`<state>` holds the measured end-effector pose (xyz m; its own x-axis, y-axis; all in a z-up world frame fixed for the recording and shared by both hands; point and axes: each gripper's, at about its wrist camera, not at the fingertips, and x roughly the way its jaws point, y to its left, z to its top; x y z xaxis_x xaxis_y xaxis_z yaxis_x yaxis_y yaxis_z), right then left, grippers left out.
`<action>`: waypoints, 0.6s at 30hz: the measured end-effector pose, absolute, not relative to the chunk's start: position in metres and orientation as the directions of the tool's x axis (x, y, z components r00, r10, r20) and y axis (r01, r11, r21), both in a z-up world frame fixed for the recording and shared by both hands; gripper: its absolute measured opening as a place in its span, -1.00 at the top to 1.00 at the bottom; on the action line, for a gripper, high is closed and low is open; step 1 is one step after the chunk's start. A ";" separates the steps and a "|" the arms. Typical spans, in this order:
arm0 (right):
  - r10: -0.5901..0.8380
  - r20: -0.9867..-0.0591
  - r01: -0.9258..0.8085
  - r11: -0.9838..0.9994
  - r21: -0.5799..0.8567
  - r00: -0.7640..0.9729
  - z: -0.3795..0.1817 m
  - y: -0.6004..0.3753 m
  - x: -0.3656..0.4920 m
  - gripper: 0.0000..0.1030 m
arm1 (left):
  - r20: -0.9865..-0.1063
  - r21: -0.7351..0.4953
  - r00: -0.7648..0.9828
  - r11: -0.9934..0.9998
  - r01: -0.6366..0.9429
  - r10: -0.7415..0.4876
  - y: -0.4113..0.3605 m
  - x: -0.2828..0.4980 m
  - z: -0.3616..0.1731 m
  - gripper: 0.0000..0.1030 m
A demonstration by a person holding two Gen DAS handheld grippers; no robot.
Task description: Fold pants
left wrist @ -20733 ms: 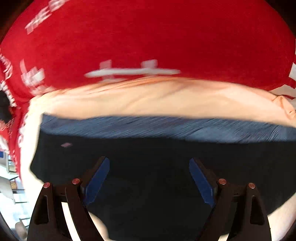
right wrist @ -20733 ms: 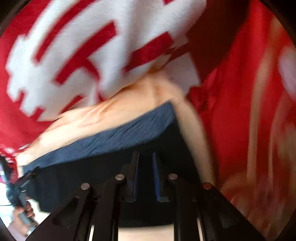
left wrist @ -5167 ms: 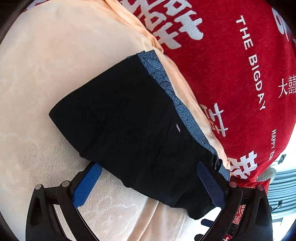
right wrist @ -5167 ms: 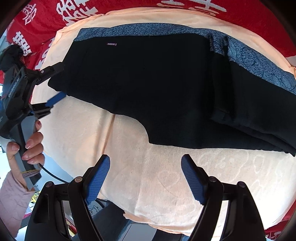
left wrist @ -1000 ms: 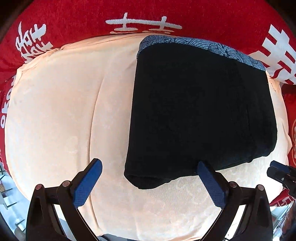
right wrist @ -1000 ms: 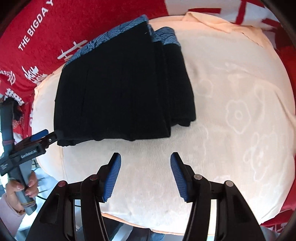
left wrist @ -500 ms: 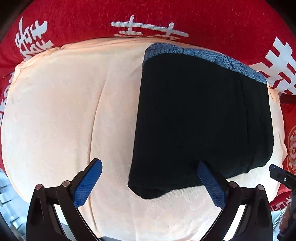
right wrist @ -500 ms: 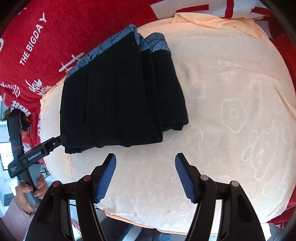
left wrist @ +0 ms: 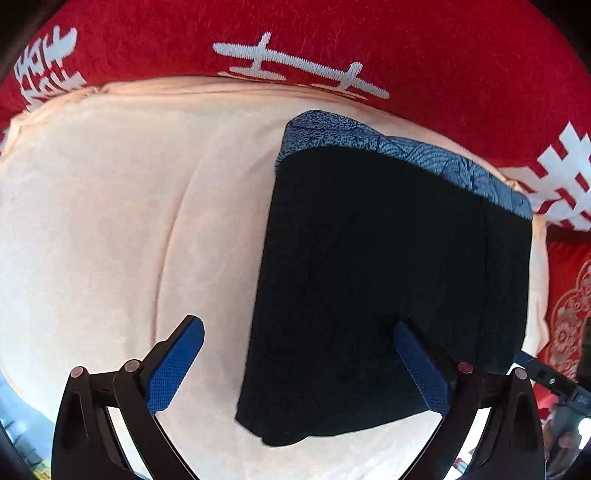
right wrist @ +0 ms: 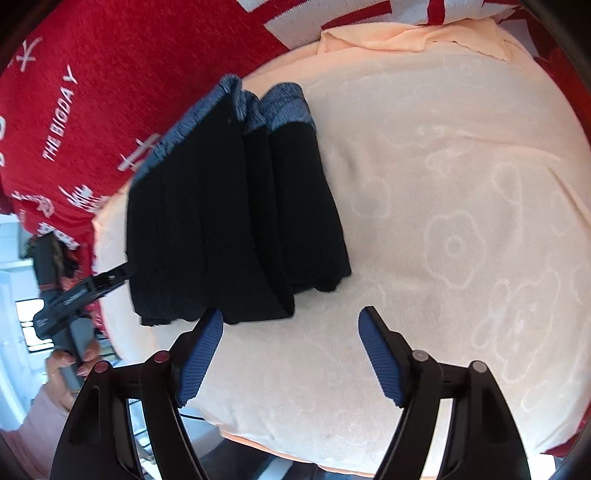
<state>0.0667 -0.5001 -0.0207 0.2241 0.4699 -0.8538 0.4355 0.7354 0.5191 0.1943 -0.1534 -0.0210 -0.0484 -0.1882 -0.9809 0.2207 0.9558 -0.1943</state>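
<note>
Left wrist view: your left tongs (left wrist: pixel 295 363) hang with their blue pads spread wide, gripping nothing. The left pad (left wrist: pixel 173 369) sits over bare cloth; the right pad overlaps the near edge of the folded pants (left wrist: pixel 391 288). The pants lie as a compact black stack on the peach towel (left wrist: pixel 110 221), toward its right side, with the blue patterned waistband (left wrist: pixel 399 147) along the far edge, next to the red blanket (left wrist: pixel 332 33) with white characters. At the right edge of this view, the tip of your other tool shows just beside the stack's near right corner.

Right wrist view: your right tongs (right wrist: pixel 291 354) are likewise spread and empty, held over the towel (right wrist: pixel 461 184) just in front of the stack. Here the pants (right wrist: pixel 221 221) show several layers stepped along the right side, the waistband (right wrist: pixel 284 103) at the far end. The left tongs (right wrist: pixel 110 280) appear at the stack's left edge, held in your hand (right wrist: pixel 70 365); whether they touch the fabric cannot be told from this angle. The red blanket (right wrist: pixel 129 55) carries the words "THE BIGDAY".
</note>
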 end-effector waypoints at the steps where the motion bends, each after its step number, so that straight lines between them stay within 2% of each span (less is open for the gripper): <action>1: 0.476 -0.849 0.431 0.733 0.527 0.229 -0.021 -0.502 0.069 -0.58 | -0.979 -0.205 -0.063 0.955 0.214 -0.196 -0.154 0.196 -0.024 -1.00; 8: 0.528 -0.814 0.407 0.706 0.579 0.242 -0.029 -0.517 0.082 -0.58 | -0.972 -0.233 -0.071 0.943 0.238 -0.223 -0.155 0.206 -0.030 -1.00; 18: 0.609 -0.760 0.404 0.651 0.643 0.228 -0.058 -0.536 0.098 -0.65 | -0.923 -0.380 -0.163 0.887 0.262 -0.348 -0.129 0.228 -0.043 -1.00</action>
